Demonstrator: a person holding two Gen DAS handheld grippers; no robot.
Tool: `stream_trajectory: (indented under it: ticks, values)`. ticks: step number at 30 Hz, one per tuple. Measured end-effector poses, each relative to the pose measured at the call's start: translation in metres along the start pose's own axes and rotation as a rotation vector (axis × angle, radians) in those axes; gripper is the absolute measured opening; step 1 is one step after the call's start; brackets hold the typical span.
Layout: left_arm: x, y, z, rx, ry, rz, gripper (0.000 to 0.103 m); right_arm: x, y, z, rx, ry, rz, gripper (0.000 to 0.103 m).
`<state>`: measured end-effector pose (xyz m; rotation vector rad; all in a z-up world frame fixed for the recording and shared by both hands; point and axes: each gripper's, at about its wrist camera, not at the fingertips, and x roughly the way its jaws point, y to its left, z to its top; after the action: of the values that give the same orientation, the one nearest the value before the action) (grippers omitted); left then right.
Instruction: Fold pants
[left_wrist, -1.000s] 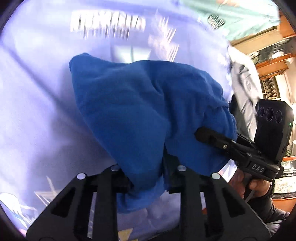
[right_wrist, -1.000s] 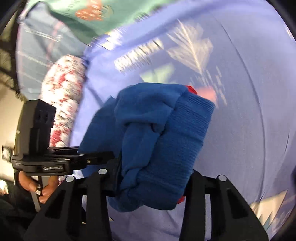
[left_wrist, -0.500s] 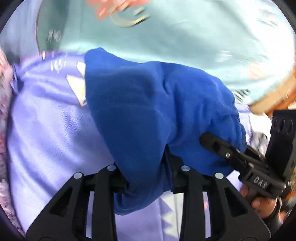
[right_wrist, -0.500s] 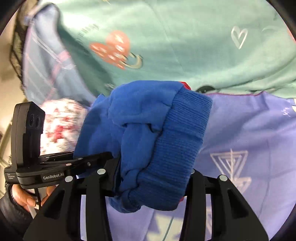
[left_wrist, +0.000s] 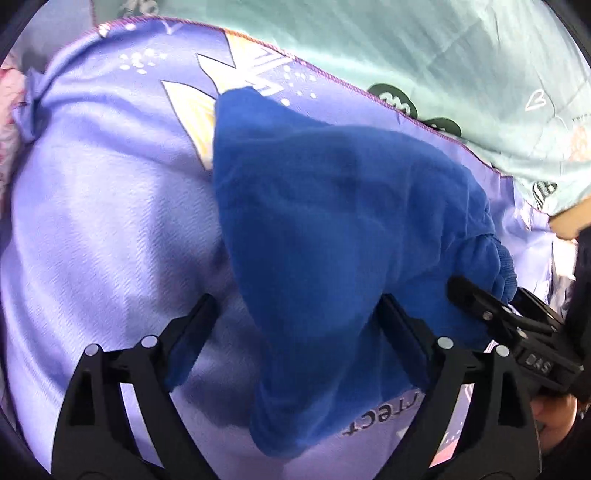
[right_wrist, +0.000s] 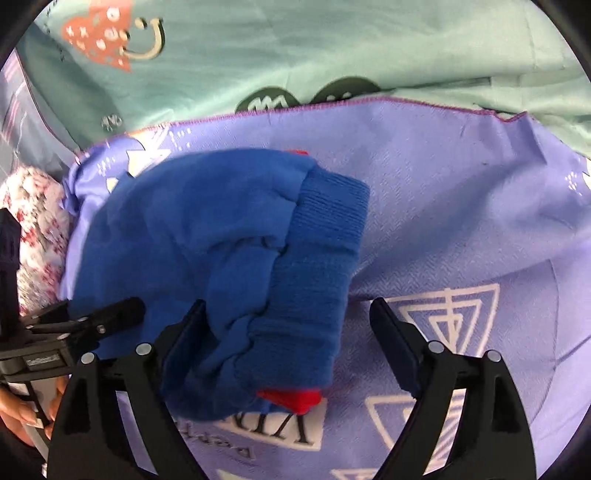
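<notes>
Folded blue fleece pants released onto lilac printed sheet; both grippers' jaws, just opened wide, should withdraw straight back without snagging folds.

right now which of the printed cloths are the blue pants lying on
The purple cloth with white triangle prints; the blue pants lie wholly on it, while the mint-green cloth lies beyond.

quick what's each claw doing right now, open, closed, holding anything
Left claw: open, jaws just spread; the folded blue fleece pants lie between them, not pinched.
Right claw: open, jaws just spread; the pants' ribbed cuff lies between them, released.
</notes>
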<state>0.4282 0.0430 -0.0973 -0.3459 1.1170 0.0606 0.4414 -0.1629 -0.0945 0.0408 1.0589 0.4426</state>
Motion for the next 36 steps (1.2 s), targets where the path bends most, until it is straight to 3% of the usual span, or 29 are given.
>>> stream_trajectory:
  ticks: [3, 9, 13, 25, 36]
  values:
    - [-0.015, -0.012, -0.008, 0.042, -0.007, 0.090, 0.090, -0.034, 0.016, -0.007, -0.091, -0.051, -0.107, 0.087]
    - [-0.076, -0.021, -0.041, 0.063, -0.100, 0.183, 0.094, -0.096, 0.028, -0.030, -0.103, -0.147, -0.135, 0.089]
    - [-0.115, -0.024, -0.065, 0.052, -0.150, 0.186, 0.099, -0.126, 0.032, -0.046, -0.069, -0.186, -0.126, 0.096]
    - [-0.205, -0.026, -0.143, 0.094, -0.204, 0.206, 0.101, -0.198, 0.053, -0.097, -0.063, -0.263, -0.117, 0.102]
    - [-0.239, -0.026, -0.171, 0.099, -0.219, 0.207, 0.101, -0.231, 0.057, -0.128, -0.029, -0.279, -0.105, 0.102]
